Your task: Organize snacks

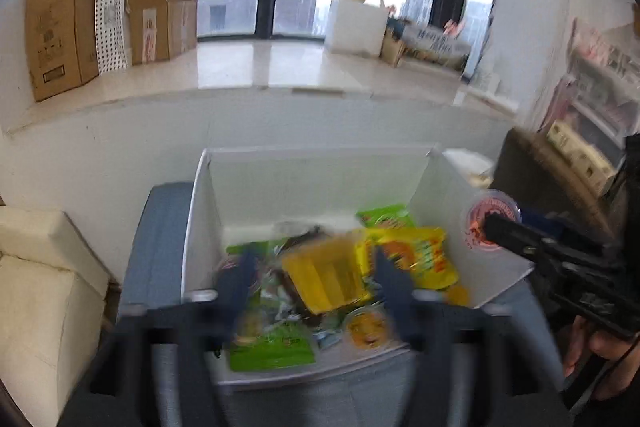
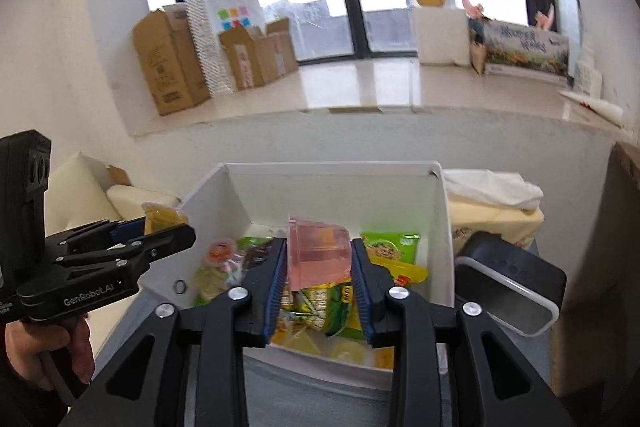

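Note:
A white open box (image 1: 304, 179) (image 2: 332, 187) holds several snack packets, green and yellow, and jelly cups. My left gripper (image 1: 316, 275) is shut on a yellow jelly cup (image 1: 324, 279) and holds it above the box; the view is blurred. In the right wrist view the left gripper (image 2: 168, 235) shows at the left with the yellow cup (image 2: 164, 219) between its fingers. My right gripper (image 2: 320, 267) is shut on a pink jelly cup (image 2: 318, 253) over the box. In the left wrist view it (image 1: 492, 227) holds that cup (image 1: 486, 217) by the box's right wall.
A black bin with a white rim (image 2: 508, 287) stands right of the box. Cream cushions (image 1: 36, 287) lie at the left. Cardboard boxes (image 1: 60, 27) and a white foam box (image 1: 356, 27) stand on the window ledge. A white bag (image 2: 488, 187) lies behind the bin.

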A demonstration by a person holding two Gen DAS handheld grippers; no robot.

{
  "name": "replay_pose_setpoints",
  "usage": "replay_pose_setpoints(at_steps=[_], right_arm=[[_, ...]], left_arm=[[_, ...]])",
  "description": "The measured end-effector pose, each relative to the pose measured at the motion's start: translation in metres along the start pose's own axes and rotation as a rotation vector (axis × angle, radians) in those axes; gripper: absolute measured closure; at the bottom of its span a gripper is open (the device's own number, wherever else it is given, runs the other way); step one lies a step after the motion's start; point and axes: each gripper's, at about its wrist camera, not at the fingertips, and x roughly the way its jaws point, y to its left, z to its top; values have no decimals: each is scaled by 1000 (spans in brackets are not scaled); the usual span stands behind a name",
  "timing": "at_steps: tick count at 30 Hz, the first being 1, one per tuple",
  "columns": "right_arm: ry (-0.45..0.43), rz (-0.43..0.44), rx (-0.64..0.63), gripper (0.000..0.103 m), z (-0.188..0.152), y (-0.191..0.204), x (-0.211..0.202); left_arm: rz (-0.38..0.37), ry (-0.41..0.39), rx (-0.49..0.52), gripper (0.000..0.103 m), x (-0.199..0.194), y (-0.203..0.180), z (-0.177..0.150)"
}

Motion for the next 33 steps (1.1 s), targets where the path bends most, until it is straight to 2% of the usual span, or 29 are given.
replay_pose_setpoints(at_steps=[1, 2, 5, 9, 12, 14, 19, 22, 24, 28, 31, 33], right_arm=[[2, -21, 14, 5, -1, -4, 1], [-12, -26, 23, 0, -2, -6, -2], [-66, -39, 9, 0, -8, -10, -11], [-19, -101, -11, 0, -19, -9, -10], [-58, -121, -16, 0, -26, -8, -20], [-82, -131, -7, 0, -30, -8, -27], [-83, -122, 74, 0, -32, -10, -43], [-74, -40, 198, 0, -34, -21, -59], [-83, -18, 238, 0, -38, -25, -71], [-109, 9, 181, 0, -53, -15, -107], [-127, -44, 98, 0, -65, 4, -133], [-136, -55, 49, 0, -77, 18, -150]], left_arm=[[12, -17, 2, 0, -2, 0, -4], [14, -38, 3, 0, -6, 1, -7], [-20, -38, -1, 0, -13, 4, -14], [37, -47, -6, 0, -26, 5, -20], [84, -52, -13, 0, -35, 4, -26], [81, -65, -17, 0, -42, 2, -31], [59, -97, -43, 0, -70, -3, -40], [51, -155, -23, 0, -101, -15, -51], [49, -174, -17, 0, -121, -23, -59], [65, -175, -36, 0, -153, -31, -79], [97, -173, -31, 0, -169, -36, -94], [84, -174, -48, 0, -181, -36, -104]])
